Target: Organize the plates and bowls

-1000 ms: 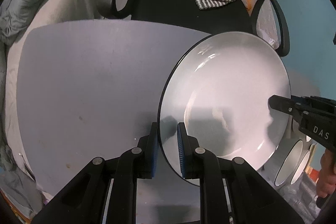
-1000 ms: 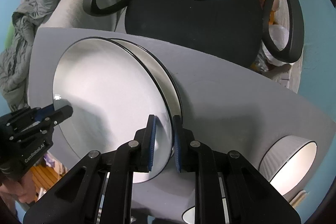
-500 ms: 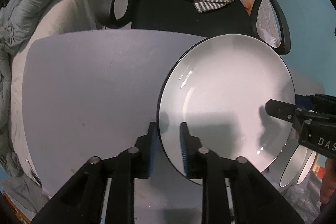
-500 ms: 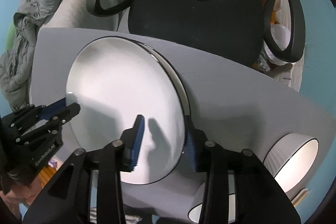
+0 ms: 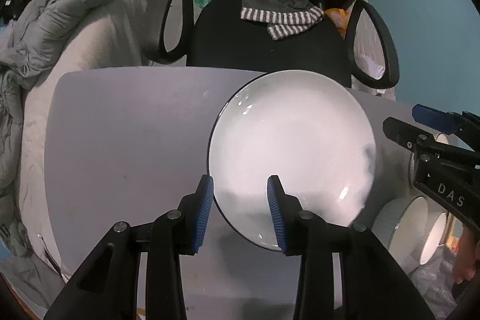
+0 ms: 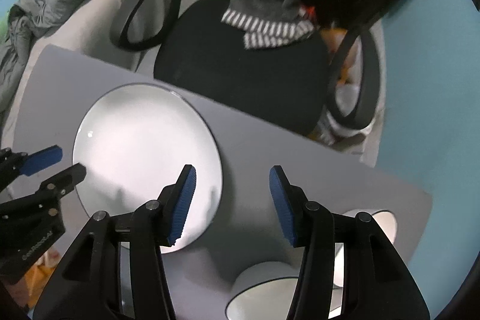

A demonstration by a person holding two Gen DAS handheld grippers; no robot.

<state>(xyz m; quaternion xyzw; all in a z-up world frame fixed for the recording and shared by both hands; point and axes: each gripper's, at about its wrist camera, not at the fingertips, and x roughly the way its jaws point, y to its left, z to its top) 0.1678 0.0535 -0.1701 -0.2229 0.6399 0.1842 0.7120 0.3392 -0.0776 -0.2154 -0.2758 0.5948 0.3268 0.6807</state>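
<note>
White round glazed plate (image 5: pixel 292 167) lies flat on the grey tabletop (image 5: pixel 129 146). Both tongs are released: left tongs (image 5: pixel 240 194) straddle its near rim, right tongs (image 6: pixel 232 194) sit beside it, nearer the white bowls (image 6: pixel 264 293).

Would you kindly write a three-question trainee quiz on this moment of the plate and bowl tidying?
1. True or false: the left gripper is clamped shut on the plate.
2. Multiple choice: the plate lies on A) the office chair, B) the grey table, C) the grey jacket.
3. Fill in: beside the right gripper, near the table's right edge, stand white ____.

Key: 1 false, both grippers are open; 2 B; 3 bowls.
</note>
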